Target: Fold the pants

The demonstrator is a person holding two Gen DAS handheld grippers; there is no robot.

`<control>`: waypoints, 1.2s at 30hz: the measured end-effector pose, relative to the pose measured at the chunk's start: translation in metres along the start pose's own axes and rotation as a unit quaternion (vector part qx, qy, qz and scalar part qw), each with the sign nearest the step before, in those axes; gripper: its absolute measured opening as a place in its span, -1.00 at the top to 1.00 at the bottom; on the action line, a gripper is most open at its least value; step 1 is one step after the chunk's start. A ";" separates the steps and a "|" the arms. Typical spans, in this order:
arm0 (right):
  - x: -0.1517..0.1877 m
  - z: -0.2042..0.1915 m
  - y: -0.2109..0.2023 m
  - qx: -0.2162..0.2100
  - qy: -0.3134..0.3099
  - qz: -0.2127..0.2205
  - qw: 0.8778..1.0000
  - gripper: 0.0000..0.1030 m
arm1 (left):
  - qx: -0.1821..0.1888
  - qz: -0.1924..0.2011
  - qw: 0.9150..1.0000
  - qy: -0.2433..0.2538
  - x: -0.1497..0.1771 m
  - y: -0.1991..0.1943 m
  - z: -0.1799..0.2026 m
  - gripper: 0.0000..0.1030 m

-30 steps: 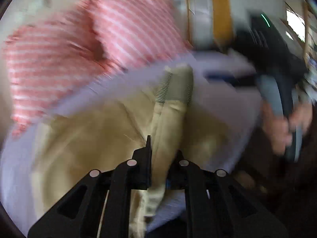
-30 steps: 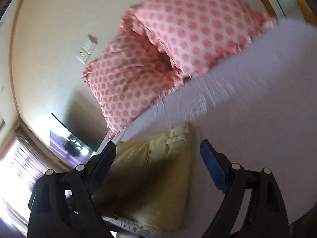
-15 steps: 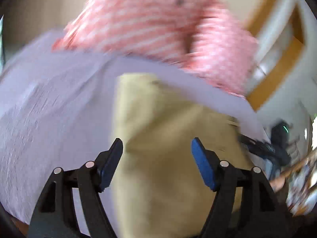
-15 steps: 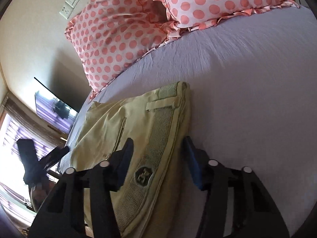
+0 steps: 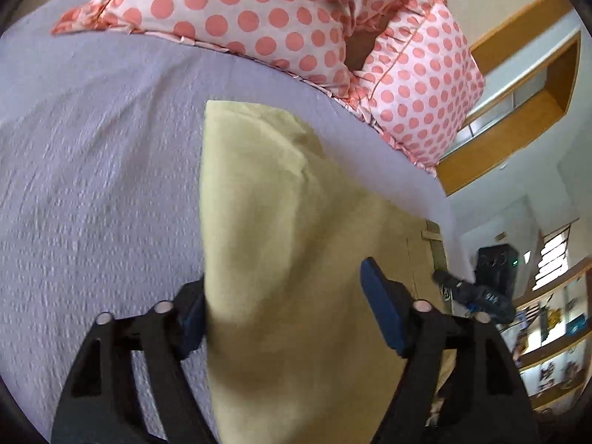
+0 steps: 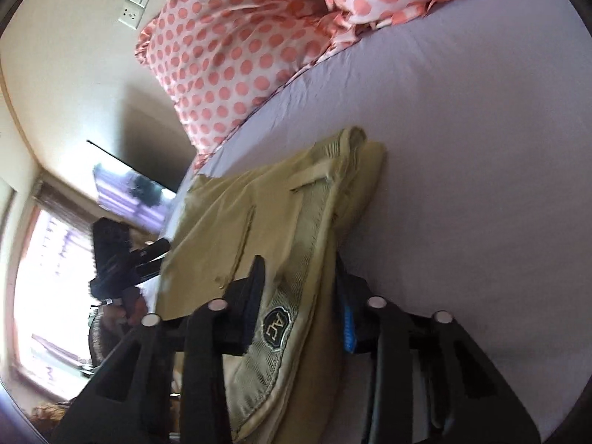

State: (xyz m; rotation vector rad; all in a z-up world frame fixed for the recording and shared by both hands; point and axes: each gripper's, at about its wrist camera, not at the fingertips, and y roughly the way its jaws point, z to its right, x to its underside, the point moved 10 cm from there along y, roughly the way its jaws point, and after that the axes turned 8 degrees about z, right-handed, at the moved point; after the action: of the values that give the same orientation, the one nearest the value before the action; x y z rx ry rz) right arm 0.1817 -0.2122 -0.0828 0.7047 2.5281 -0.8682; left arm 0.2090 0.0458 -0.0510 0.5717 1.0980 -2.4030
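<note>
Khaki pants (image 5: 281, 229) lie folded on a lilac bed sheet (image 5: 92, 170). In the left wrist view my left gripper (image 5: 285, 296) is open, its fingers straddling the folded leg end of the pants. In the right wrist view the pants (image 6: 281, 214) show their waistband with a dark badge (image 6: 275, 327). My right gripper (image 6: 301, 296) is shut on the waistband edge. The left gripper's body also shows in the right wrist view (image 6: 118, 259), at the far side of the pants.
Two pink polka-dot pillows (image 5: 281, 26) lie at the head of the bed (image 6: 481, 170). A wall socket (image 6: 135, 0), a wall screen (image 6: 129, 185) and a bright window (image 6: 48, 281) are at left. Wooden shelves (image 5: 547, 340) stand beyond the bed's edge.
My left gripper let go of the pants, opened and moved over the folded leg end. My right gripper came down onto the waistband and closed on it.
</note>
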 end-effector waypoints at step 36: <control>-0.109 0.019 0.035 0.107 0.002 0.032 0.994 -0.63 | -0.119 0.025 0.988 0.098 -0.038 0.078 0.029 -0.26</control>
State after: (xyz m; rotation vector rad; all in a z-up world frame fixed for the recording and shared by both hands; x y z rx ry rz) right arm 0.2926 -0.2372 -0.0589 0.8492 2.4239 -1.1277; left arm 0.2771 -0.0151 -0.0597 0.7543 1.4128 -2.1666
